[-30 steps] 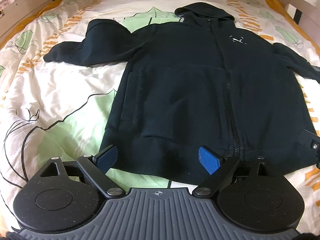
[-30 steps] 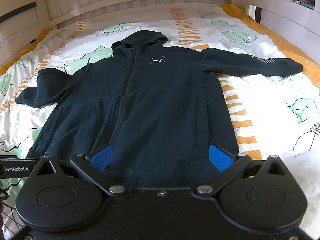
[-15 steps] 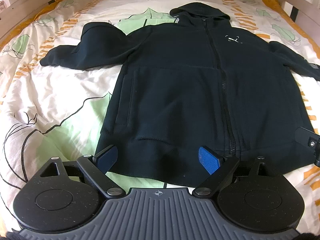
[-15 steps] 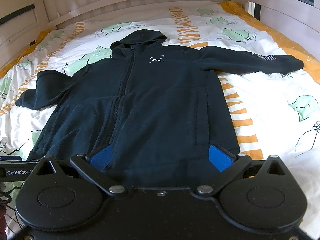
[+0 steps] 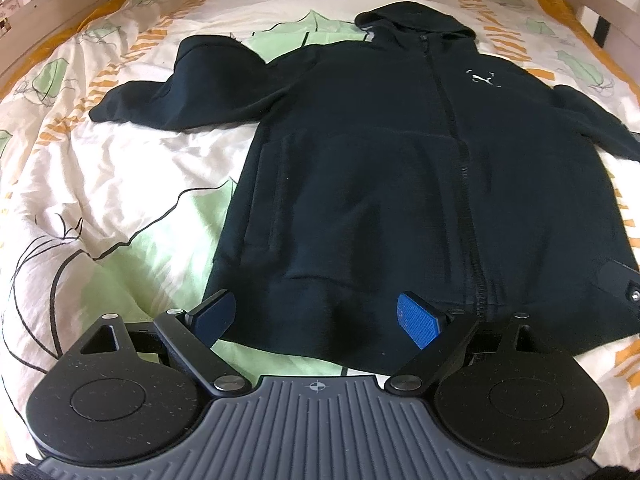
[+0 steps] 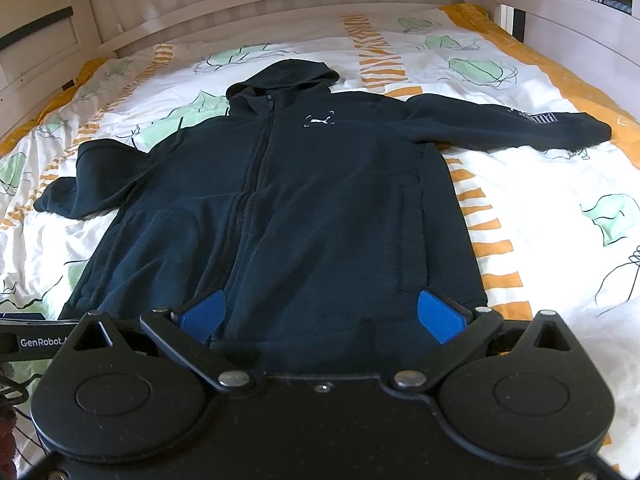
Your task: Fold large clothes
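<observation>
Blue-padded fingers of the left gripper (image 5: 316, 318) and right gripper (image 6: 320, 318) stand spread wide, grasping nothing, above the hem of one black hoodie (image 6: 280, 208). It lies flat, front up and zipped, on the bed (image 6: 540, 208); two sleeves reach outward, the left one bunched, and one hood (image 6: 288, 78) lies farthest. Thick soft fleece should drape limply; hem corners or cuffs look the best holds.
</observation>
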The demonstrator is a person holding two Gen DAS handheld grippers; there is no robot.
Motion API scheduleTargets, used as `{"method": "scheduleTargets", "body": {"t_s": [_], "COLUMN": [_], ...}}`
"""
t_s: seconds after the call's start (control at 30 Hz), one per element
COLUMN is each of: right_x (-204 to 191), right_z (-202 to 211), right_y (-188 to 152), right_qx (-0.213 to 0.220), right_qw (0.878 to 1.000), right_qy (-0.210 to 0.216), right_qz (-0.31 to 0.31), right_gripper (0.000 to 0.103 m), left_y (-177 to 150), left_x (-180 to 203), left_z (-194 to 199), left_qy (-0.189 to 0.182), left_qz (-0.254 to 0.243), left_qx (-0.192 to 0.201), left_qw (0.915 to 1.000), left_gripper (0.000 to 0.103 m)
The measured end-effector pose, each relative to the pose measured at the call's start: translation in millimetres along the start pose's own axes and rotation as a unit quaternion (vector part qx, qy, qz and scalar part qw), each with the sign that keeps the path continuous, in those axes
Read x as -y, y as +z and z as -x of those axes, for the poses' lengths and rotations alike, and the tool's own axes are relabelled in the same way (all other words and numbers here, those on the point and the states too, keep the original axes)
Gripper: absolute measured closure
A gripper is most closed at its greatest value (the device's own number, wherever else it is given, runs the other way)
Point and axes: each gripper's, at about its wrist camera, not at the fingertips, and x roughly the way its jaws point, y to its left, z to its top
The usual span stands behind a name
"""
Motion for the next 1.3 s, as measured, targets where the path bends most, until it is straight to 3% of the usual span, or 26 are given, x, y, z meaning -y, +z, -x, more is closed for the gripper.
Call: {"method": "scheduleTargets", "body": {"t_s": [0.8, 1.03, 1.13, 1.3], "right_x": [-3, 0, -1, -6], "right_z": [-11, -18, -22, -35], "right_y": [5, 9, 13, 21], "right_qx": [-0.009, -0.017, -0.014, -0.015], "right_qw": [1.0, 0.999, 0.999, 0.998], "right_qy": [0.016, 0.032, 0.04, 0.062], "right_qz": [-0.006, -0.015, -0.01, 0.001], "right_gripper": [0.001, 0.001, 0.001, 0.001], "left_y": [6, 13, 20, 35], "left_x": [-10, -18, -28, -63], "left_z": [-11, -12, -14, -29], "left_qy": [0.006, -0.004, -0.026, -0.124], "left_qz": [0.017, 0.025, 0.041, 0.098], "left_qx": [-0.01, 0.015, 0.034, 0.068], "left_qw": [0.9998, 0.9996, 0.9982, 0.9851], "left_gripper": [0.015, 0.015, 0.015, 0.014]}}
